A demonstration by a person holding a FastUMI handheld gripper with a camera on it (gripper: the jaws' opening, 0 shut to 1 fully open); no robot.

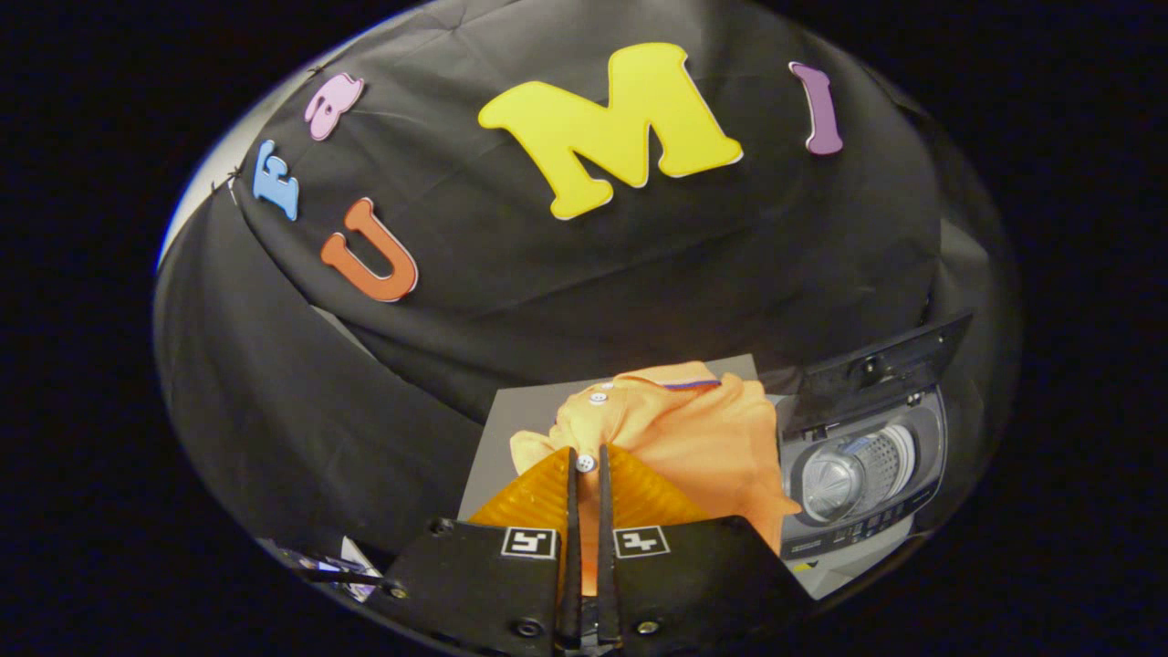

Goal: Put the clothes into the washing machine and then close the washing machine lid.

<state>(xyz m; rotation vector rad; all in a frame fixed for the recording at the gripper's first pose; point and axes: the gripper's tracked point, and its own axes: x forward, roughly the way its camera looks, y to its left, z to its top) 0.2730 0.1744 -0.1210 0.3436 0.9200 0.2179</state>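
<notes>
An orange polo shirt (693, 429) with white buttons lies bunched on a grey tabletop (497, 429), just ahead of and under my fingers. My gripper (587, 453) is shut on a fold of the shirt. Its two fingers stand almost together, with orange cloth and a white button in the narrow gap at their tips. To the right of the shirt stands a small top-loading washing machine (867, 474). Its dark lid (876, 370) is tipped up and open, and the perforated metal drum (853, 470) is bare inside. The shirt's right edge reaches close to the machine's front.
Black cloth walls close the booth behind and to the left of the table. A few small items (351, 561) lie low on the left beside the gripper body. The machine's control panel (867, 525) faces the near side.
</notes>
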